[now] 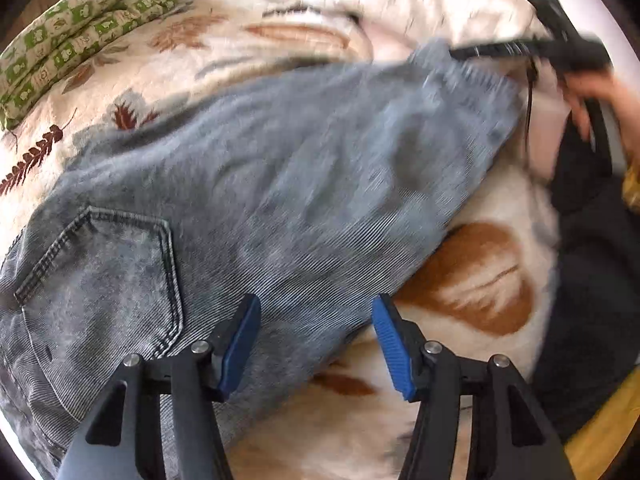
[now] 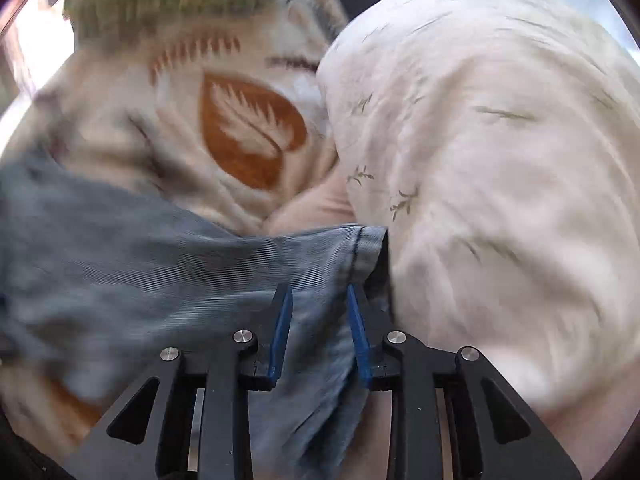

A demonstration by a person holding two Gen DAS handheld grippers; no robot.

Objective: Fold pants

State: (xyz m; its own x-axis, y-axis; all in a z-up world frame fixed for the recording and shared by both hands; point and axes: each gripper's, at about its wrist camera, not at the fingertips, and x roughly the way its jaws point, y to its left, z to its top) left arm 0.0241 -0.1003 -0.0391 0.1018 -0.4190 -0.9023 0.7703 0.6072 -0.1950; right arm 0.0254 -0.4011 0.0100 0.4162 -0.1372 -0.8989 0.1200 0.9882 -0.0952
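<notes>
The left gripper (image 1: 316, 344) has its blue fingers (image 1: 240, 344) spread wide with nothing pinched; one finger hangs over the jeans (image 1: 256, 184), the other over the blanket (image 1: 472, 280) just past the denim's edge. The right gripper (image 2: 319, 334) has its fingers (image 2: 282, 332) set narrow, with a bunch of denim near the hem (image 2: 366, 248) running between them; whether the pads press the cloth cannot be told through the blur.

The jeans (image 2: 132, 256) lie spread across a cream blanket (image 2: 248, 136) printed with brown leaves, a back pocket (image 1: 104, 292) facing up close to the left gripper. In the left view the far end of the jeans reaches the right gripper (image 1: 532, 50), held by a hand (image 1: 600, 96). A white quilt (image 2: 500, 160) is heaped just beside the hem. A green checked cloth (image 1: 84, 36) lies along the blanket's far edge.
</notes>
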